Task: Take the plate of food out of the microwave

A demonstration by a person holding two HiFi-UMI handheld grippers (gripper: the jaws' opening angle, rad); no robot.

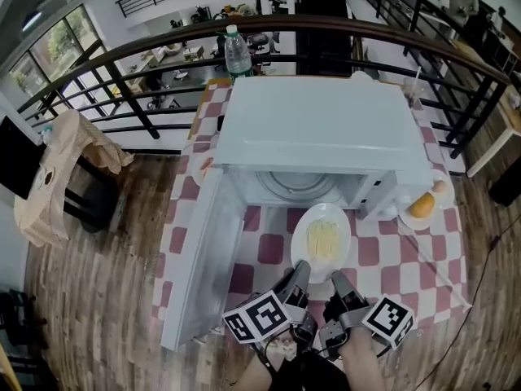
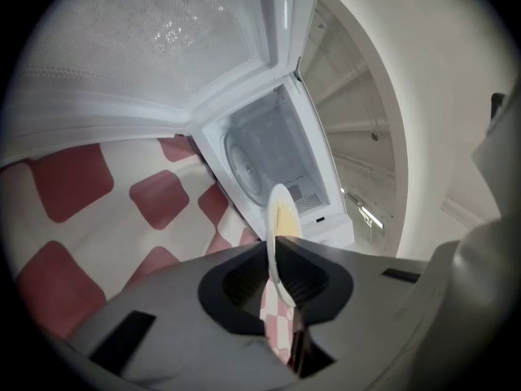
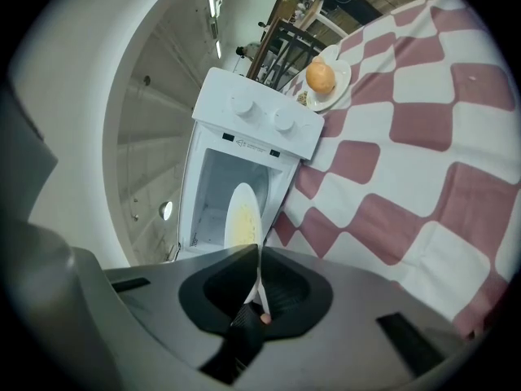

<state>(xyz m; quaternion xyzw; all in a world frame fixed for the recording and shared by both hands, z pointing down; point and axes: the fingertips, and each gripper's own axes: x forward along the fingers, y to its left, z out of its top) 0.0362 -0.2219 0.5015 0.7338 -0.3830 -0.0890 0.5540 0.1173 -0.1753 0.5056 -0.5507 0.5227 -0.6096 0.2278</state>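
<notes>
Both claws had the near rim of the plate of food pinched edge-on between nearly closed jaws, the left gripper and the right gripper side by side at the person's end of it. The paired grip seemed meant to keep the plate level and stop it pivoting, since it was held only by one edge. The plate hung just outside the mouth of the white microwave, over the red-and-white checked tablecloth and not yet set down on it. A small heap of pale yellow noodles sat in its middle, well away from the gripped rim. The microwave door stood swung fully out to the left, leaving a clear way out for the plate. Inside the cavity only the glass turntable could be seen, with nothing on it. To the right of the oven, a smaller plate held a round orange-coloured item and a paler piece beside it, well apart from the work. A water bottle stood upright behind the microwave's far left corner.
</notes>
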